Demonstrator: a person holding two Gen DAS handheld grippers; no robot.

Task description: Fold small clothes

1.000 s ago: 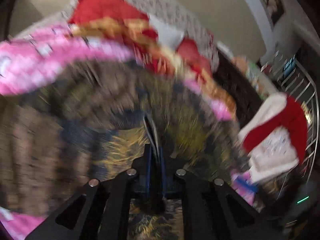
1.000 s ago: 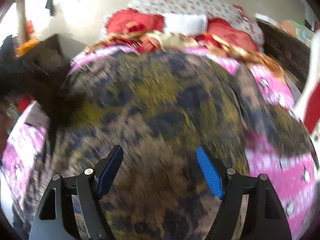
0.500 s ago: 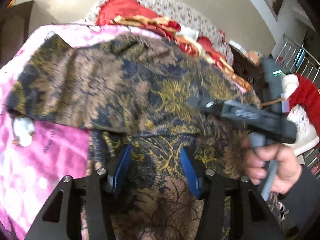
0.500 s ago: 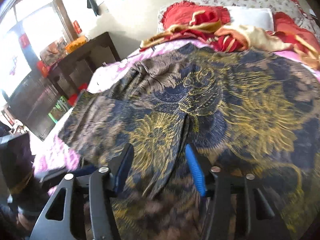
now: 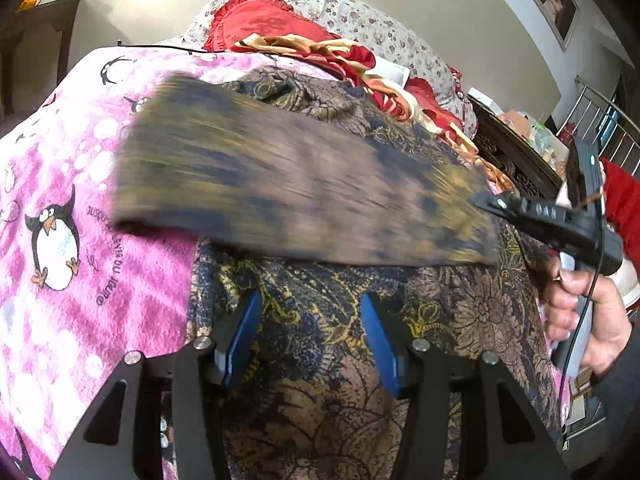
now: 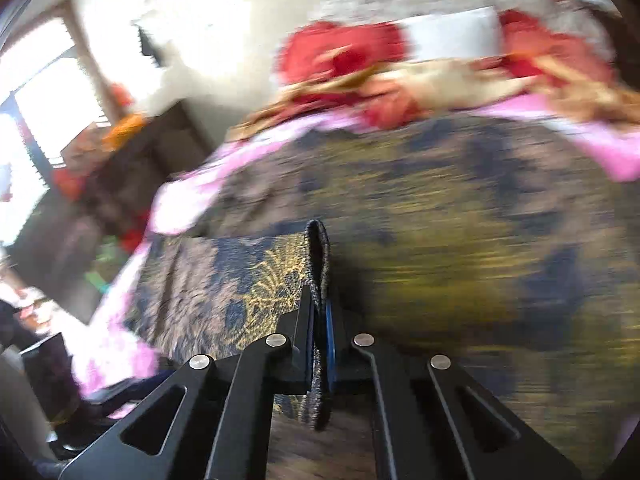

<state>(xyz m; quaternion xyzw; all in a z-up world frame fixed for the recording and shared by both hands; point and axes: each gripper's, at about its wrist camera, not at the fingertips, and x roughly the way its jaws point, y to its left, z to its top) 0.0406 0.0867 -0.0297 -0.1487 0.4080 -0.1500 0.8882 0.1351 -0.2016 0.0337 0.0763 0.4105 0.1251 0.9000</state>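
A brown, navy and gold floral garment (image 5: 328,360) lies spread on a pink penguin blanket (image 5: 80,240) on a bed. My left gripper (image 5: 310,320) hovers open just over the cloth near its front edge, nothing pinched between its blue pads. In the right wrist view my right gripper (image 6: 319,320) is shut on a fold of the garment (image 6: 318,252), which stands up between the pads. The left wrist view shows that gripper (image 5: 486,204) at the right, held by a hand (image 5: 588,312), dragging a blurred flap of the cloth (image 5: 280,188) across the garment.
Red and gold bedding (image 5: 320,52) and a flowered pillow (image 5: 380,28) are heaped at the head of the bed. Dark wooden furniture (image 5: 516,160) and a metal railing (image 5: 600,120) stand to the right. A dark cabinet (image 6: 132,168) stands by a bright window on the left.
My right gripper went from open over the cloth to shut on a fold and now carries a flap sideways. My left gripper opened, let go of the garment, then stayed put.
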